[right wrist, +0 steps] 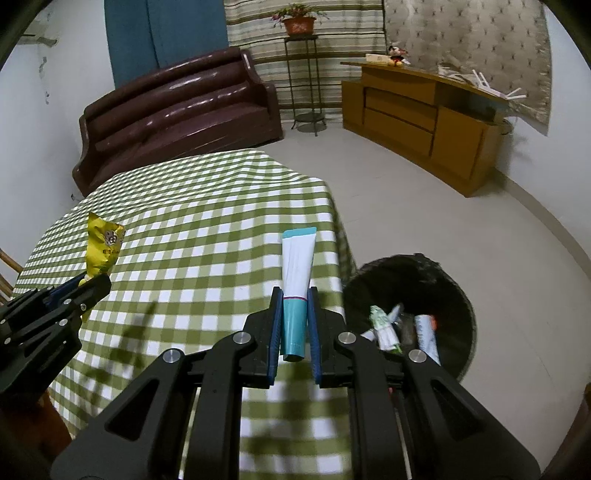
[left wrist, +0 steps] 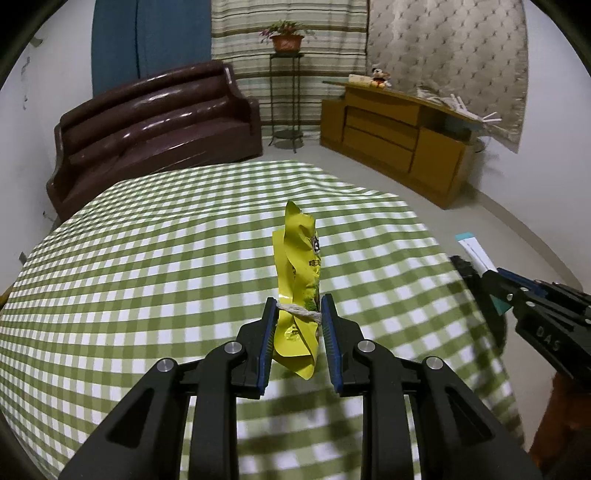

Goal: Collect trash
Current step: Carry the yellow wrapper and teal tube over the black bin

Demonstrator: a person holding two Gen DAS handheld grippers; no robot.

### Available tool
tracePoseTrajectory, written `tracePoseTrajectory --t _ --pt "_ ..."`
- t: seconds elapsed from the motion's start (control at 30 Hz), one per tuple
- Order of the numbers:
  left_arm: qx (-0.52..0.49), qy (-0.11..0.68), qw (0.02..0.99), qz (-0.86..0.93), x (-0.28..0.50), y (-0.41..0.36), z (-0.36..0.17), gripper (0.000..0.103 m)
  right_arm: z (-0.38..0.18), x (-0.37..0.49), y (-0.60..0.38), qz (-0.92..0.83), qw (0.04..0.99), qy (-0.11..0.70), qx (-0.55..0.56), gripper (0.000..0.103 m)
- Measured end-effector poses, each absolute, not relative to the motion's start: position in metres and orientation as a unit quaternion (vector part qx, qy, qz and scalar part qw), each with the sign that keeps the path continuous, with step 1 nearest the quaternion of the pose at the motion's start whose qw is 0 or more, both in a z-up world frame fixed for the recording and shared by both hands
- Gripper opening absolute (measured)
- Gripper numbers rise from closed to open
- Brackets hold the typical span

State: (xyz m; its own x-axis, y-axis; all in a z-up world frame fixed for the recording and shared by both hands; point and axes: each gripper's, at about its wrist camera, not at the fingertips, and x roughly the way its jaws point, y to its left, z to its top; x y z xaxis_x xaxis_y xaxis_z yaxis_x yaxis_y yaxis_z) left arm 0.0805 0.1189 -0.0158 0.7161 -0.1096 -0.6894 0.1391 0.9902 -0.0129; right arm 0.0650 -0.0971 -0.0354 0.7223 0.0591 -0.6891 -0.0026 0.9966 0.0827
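While left gripper [left wrist: 299, 306] clamps yellow wrapper [left wrist: 299, 273], right gripper [right wrist: 294, 295] pinches tube [right wrist: 297, 273]; bin [right wrist: 458, 295] only in right view.

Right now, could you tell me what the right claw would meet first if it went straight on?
Probably the checked tablecloth; the right claw, shut on the tube, points down over it. Depth is unclear.

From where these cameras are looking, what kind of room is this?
Most likely a home living room: a brown leather sofa against the wall, a wooden sideboard, a potted plant on a metal stand before striped curtains, and a table with a green checked tablecloth.
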Motion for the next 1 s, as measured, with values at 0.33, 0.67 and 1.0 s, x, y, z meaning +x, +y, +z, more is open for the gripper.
tracePoseTrajectory --t 0.33,0.67,1.0 --pt "0.027 0.350 0.929 -0.118 0.066 0.069 -0.003 0.025 -0.018 0.039 -0.132 -0.021 0.934 0.354 0.042 0.013" --pt "0.038 0.341 0.926 -0.157 0.076 0.027 0.002 0.025 -0.017 0.030 -0.162 -0.048 0.936 0.346 0.041 0.013" --pt "0.042 0.341 0.922 -0.178 0.091 -0.005 -0.002 0.025 -0.020 0.029 -0.187 -0.069 0.935 0.343 0.048 0.013"
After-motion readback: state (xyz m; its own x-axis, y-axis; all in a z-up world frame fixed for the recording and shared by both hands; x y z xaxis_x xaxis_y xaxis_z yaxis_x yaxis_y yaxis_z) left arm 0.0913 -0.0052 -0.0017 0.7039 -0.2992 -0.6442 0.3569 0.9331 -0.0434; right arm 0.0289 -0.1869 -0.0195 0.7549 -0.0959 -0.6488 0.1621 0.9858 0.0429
